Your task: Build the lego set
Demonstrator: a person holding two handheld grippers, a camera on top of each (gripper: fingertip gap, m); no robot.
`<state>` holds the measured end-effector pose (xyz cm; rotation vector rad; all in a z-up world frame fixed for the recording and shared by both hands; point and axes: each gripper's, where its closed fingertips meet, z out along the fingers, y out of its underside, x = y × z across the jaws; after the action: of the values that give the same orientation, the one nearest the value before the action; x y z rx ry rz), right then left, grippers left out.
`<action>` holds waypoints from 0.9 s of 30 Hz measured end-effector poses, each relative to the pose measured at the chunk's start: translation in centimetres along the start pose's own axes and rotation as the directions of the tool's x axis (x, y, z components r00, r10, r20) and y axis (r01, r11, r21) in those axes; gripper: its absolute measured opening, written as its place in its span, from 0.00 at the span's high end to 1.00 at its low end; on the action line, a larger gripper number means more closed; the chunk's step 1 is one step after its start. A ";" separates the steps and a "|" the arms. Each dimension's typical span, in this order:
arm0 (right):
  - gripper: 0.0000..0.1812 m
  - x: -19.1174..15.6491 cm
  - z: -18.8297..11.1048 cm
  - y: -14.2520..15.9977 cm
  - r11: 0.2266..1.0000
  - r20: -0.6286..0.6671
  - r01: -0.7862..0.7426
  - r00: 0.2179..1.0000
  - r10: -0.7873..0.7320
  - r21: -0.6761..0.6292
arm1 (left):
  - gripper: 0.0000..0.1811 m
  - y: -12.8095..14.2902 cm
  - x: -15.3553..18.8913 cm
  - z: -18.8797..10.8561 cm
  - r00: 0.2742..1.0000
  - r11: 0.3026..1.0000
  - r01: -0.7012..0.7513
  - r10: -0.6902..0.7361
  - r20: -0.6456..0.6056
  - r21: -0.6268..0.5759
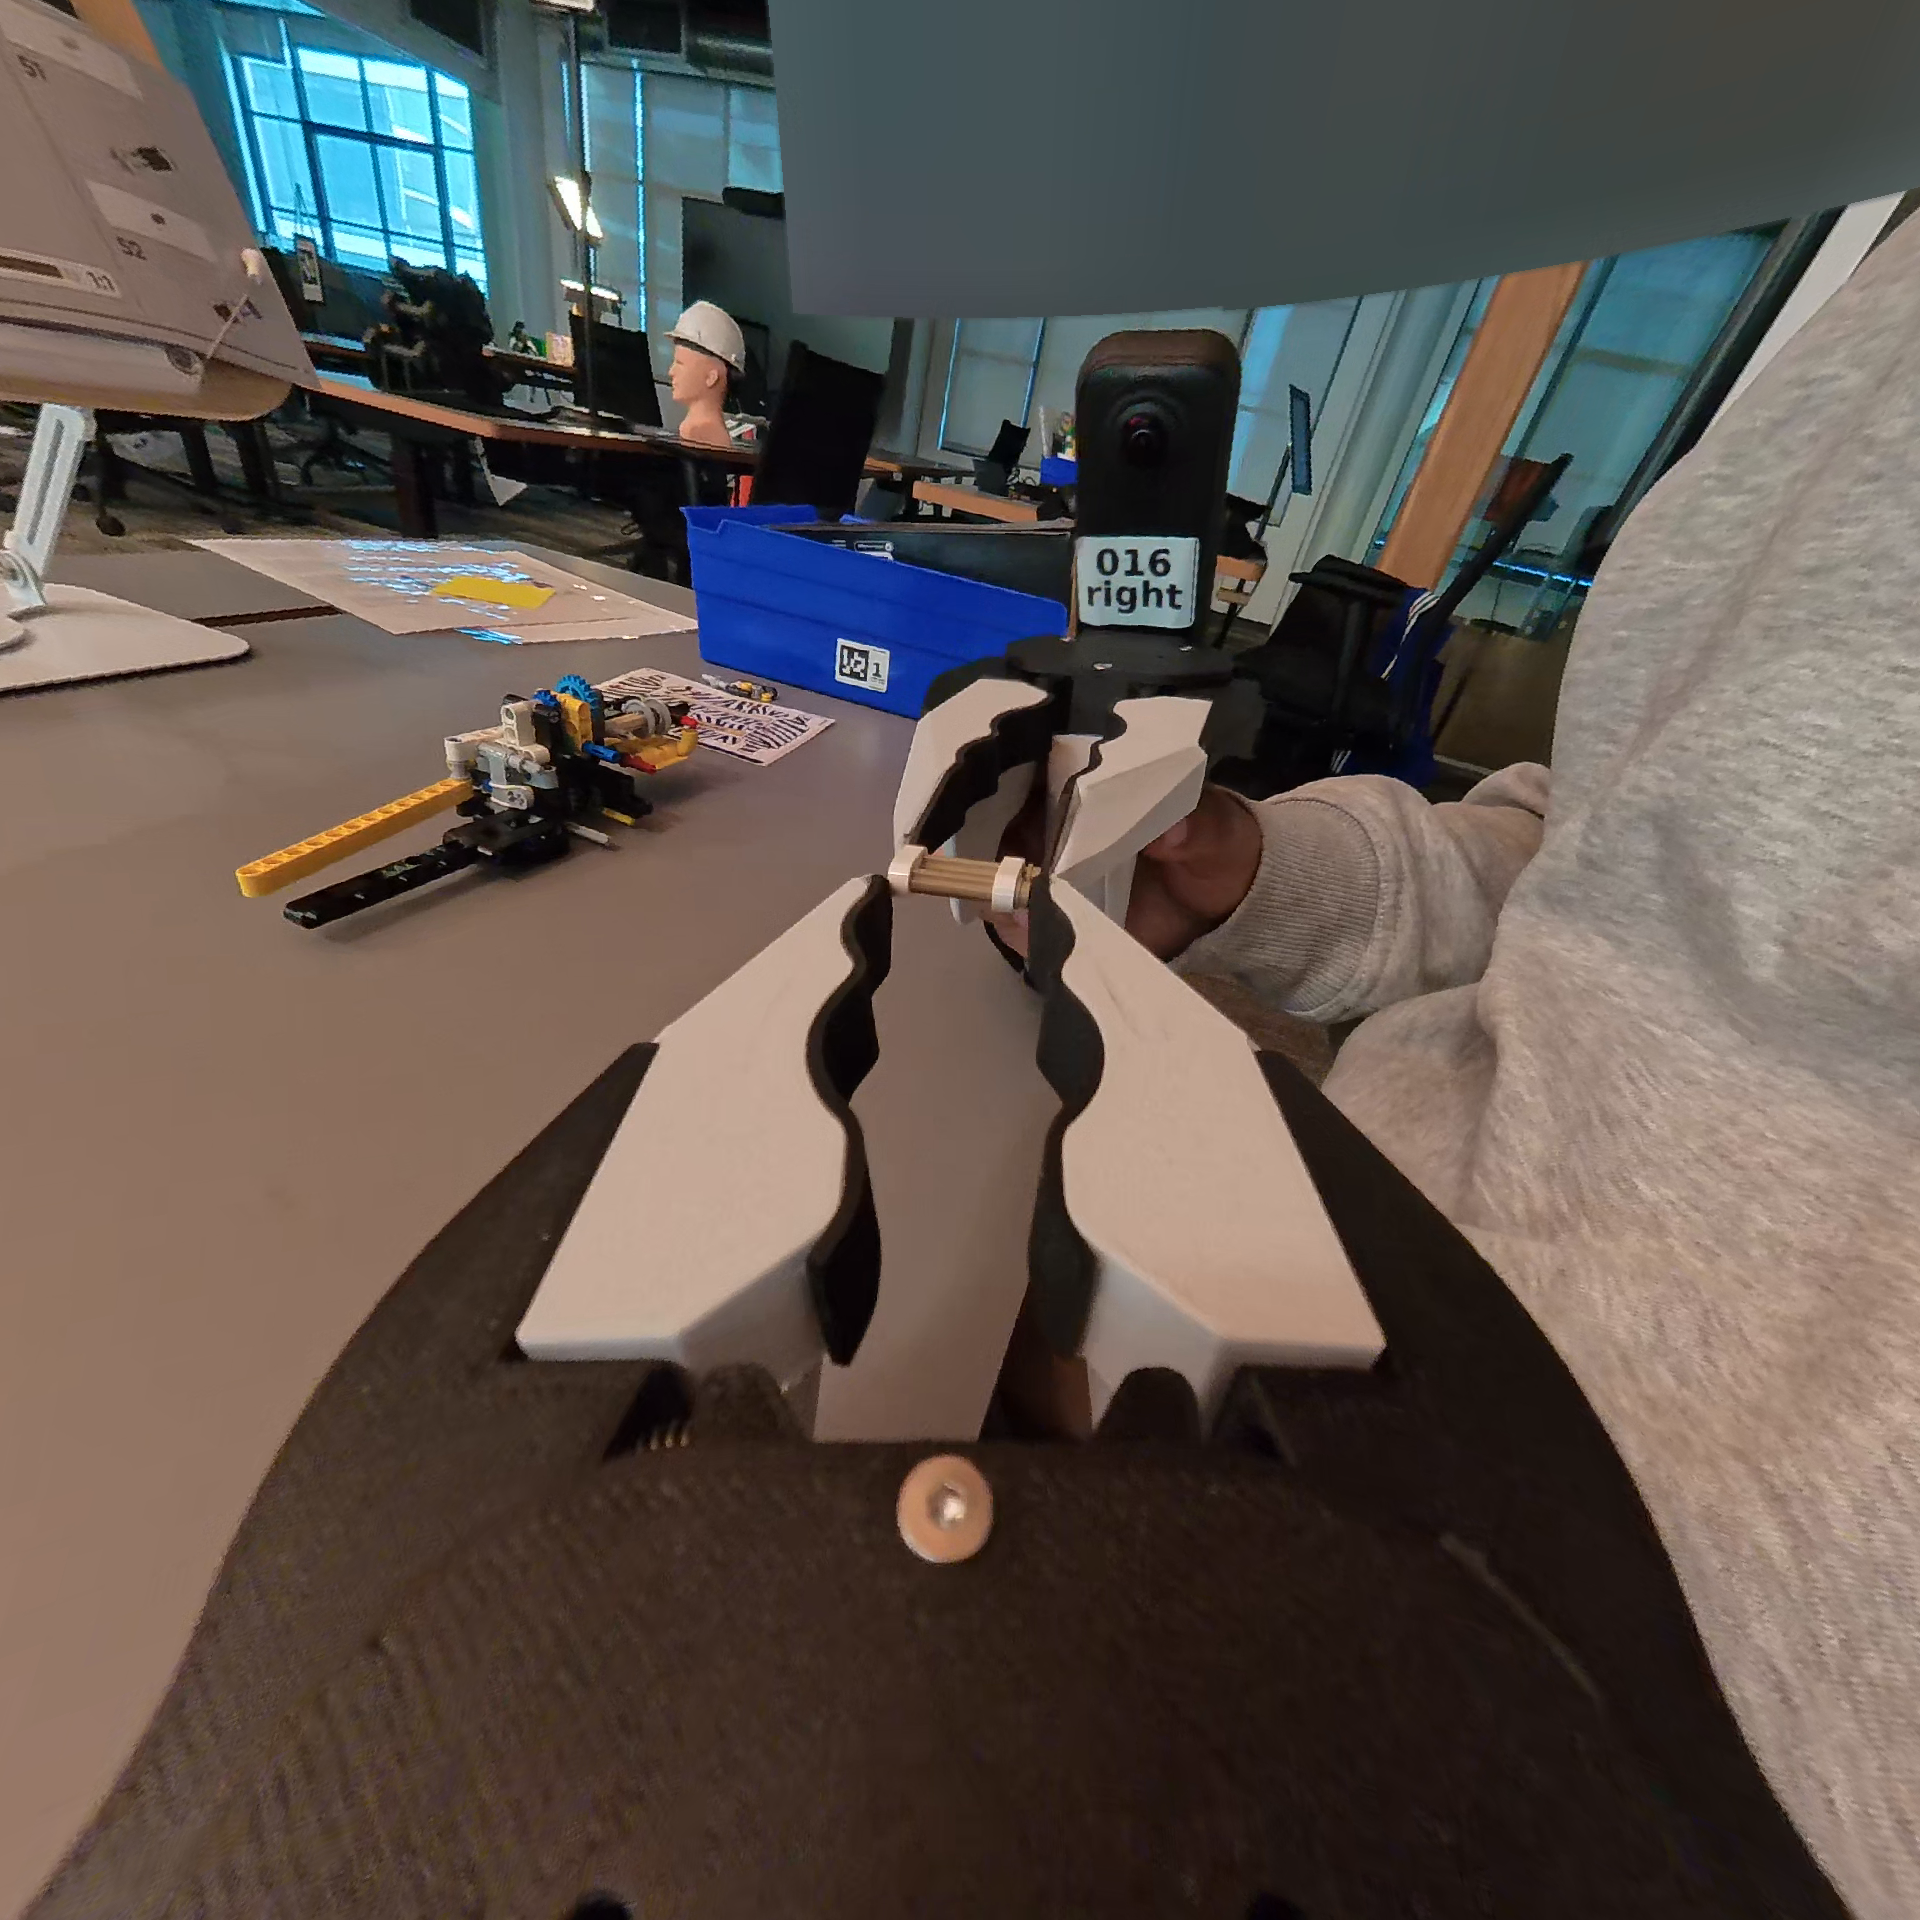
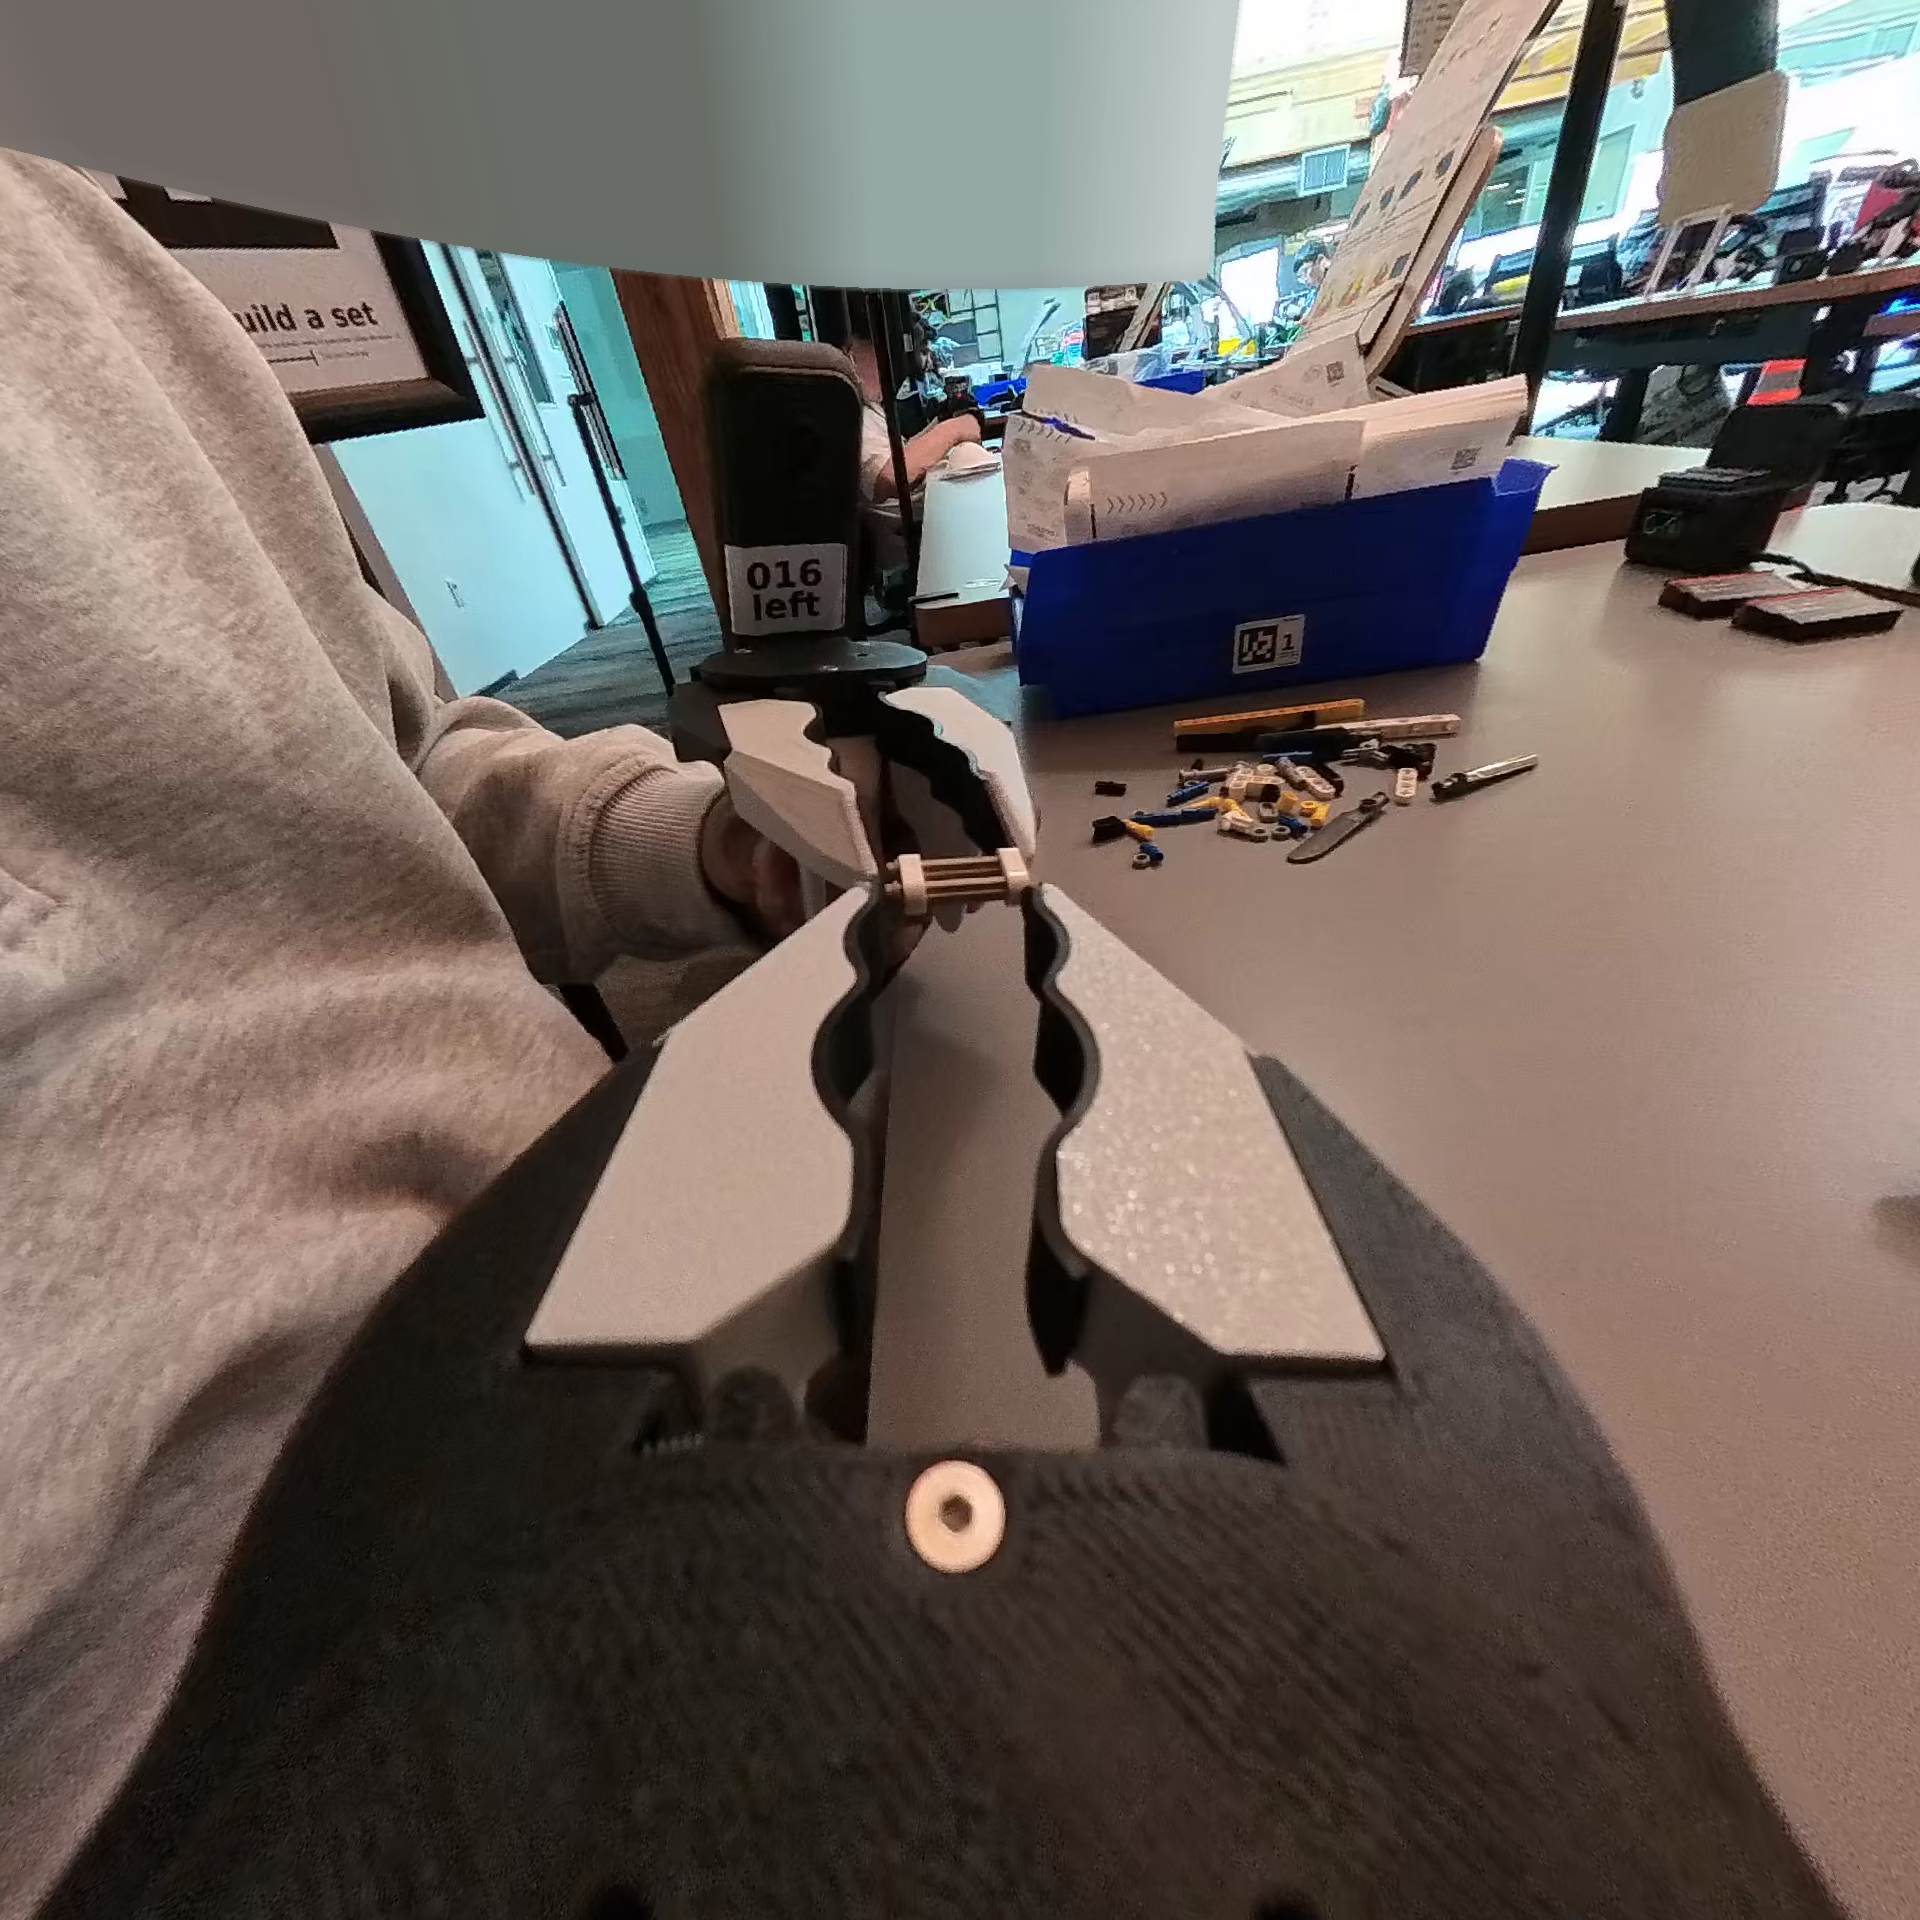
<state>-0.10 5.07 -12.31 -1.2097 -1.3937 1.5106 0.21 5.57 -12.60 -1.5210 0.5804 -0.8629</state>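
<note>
- Nearest, the left hand-held gripper (image 1: pixel 961 883) and right hand-held gripper (image 2: pixel 951 883) both pinch one small tan axle piece (image 1: pixel 961 881) between their tips, above the surface (image 1: pixel 312 1091).
- Farther left lies the partly built model (image 1: pixel 530 774).
- Far right, loose pieces (image 2: pixel 1268 790) remain, so much building seems left.

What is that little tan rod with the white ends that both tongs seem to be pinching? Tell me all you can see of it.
The small part is a short tan ribbed rod with a white collar at each end, plastic by its look. It lies level in the air above the grey table, spanning the tips of the left tongs and right tongs, which meet it from opposite sides.
</note>
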 end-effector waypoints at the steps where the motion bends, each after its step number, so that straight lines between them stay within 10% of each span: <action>1: 0.86 0.0 0.0 0.0 1.000 0.002 -0.004 1.000 0.004 0.000 | 0.87 0.0 0.0 0.0 1.000 1.000 -0.003 0.003 0.000 0.001; 27: 0.86 -0.1 -0.2 0.4 0.999 0.028 -0.002 1.000 0.003 -0.032 | 0.87 0.4 0.1 0.2 0.999 0.999 0.030 -0.031 -0.029 -0.030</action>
<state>0.12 4.92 -12.67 -1.2139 -1.4404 1.5177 0.50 5.53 -13.01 -1.5499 0.5956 -0.9052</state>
